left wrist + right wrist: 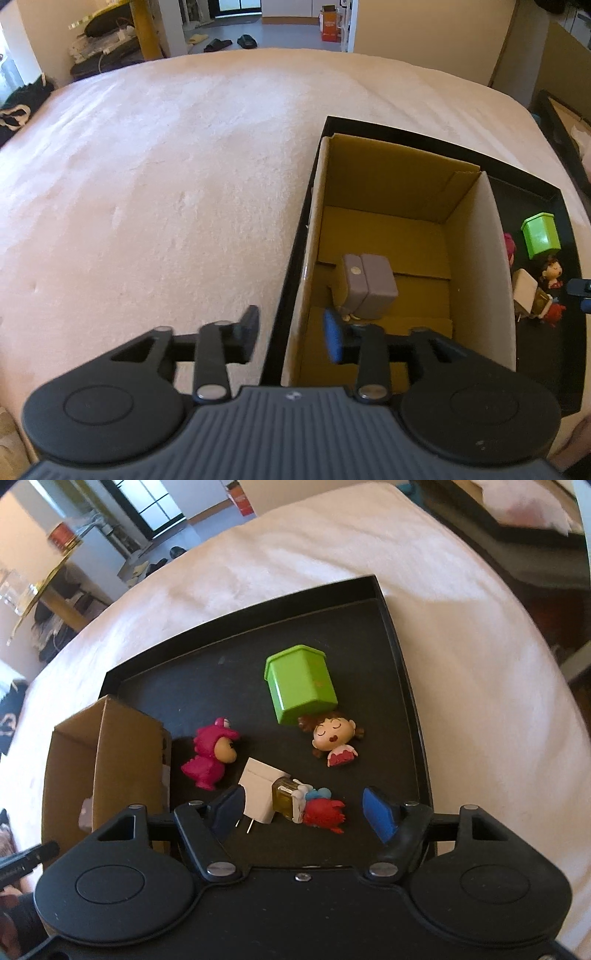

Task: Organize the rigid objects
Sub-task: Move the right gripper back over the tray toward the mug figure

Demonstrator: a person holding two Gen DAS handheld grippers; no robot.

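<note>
Black tray holds three figurines, one green box, one charger; both grippers' fingers apart.

Each black hand-held gripper has blue pads and silver screws.

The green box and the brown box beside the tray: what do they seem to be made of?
Green box: probably hard plastic, smooth and slightly glossy; its colour is even, its edges look moulded, and its side catches a soft shine.
Brown box: corrugated cardboard, matte; folded flaps and creases show inside, and the cut top edge looks pale. Its outer wall seems white, perhaps coated.
</note>
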